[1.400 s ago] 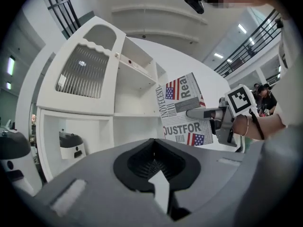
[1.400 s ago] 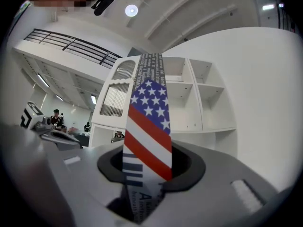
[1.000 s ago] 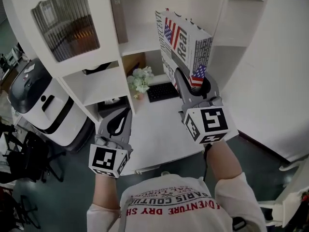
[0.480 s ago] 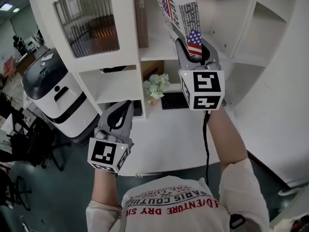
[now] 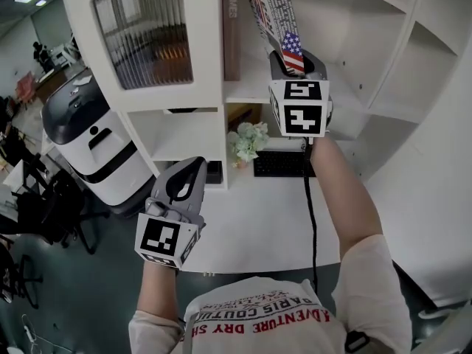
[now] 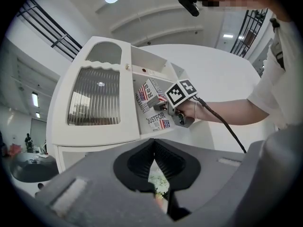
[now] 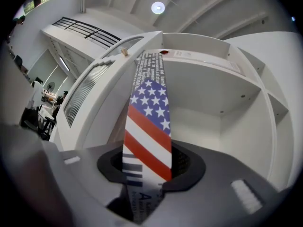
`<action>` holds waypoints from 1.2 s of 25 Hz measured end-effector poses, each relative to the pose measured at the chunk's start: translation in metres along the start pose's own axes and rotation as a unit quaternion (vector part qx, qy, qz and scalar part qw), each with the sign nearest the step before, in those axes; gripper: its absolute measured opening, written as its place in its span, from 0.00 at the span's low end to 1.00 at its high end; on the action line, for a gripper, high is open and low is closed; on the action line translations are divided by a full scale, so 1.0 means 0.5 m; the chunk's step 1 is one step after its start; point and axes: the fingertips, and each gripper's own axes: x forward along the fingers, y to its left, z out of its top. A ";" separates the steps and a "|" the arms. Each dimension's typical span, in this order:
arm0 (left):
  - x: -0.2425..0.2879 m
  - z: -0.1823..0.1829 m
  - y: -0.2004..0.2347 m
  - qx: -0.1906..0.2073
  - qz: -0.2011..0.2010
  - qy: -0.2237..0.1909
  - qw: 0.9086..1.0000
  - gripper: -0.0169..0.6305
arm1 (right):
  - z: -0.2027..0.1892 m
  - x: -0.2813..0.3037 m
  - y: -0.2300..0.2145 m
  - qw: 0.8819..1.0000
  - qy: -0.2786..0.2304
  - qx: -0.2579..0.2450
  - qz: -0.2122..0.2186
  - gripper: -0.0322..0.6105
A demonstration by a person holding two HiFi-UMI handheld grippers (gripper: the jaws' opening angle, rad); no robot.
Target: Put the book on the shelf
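book (image 5: 270, 9) raised nearer shelf (image 5: 247, 91), right tool (image 5: 296, 59) higher

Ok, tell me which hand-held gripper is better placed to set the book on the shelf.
Right. The right hand-held gripper is shut on the book, up at the open shelf. The left hand-held gripper is shut, empty, and well below it.

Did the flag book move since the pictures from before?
Yes. The book, clamped in the right gripper, has risen away from the keyboard toward the upper shelf board, near the brown book.
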 end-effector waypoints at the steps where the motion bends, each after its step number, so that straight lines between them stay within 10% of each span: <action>1: 0.005 0.004 0.002 0.001 0.002 -0.002 1.000 0.03 | 0.000 0.009 0.004 1.000 0.002 -0.007 0.003 0.29; 30: 0.169 -0.075 0.022 -0.009 0.017 0.014 1.000 0.03 | -0.061 0.234 0.025 0.993 0.061 -0.035 0.095 0.41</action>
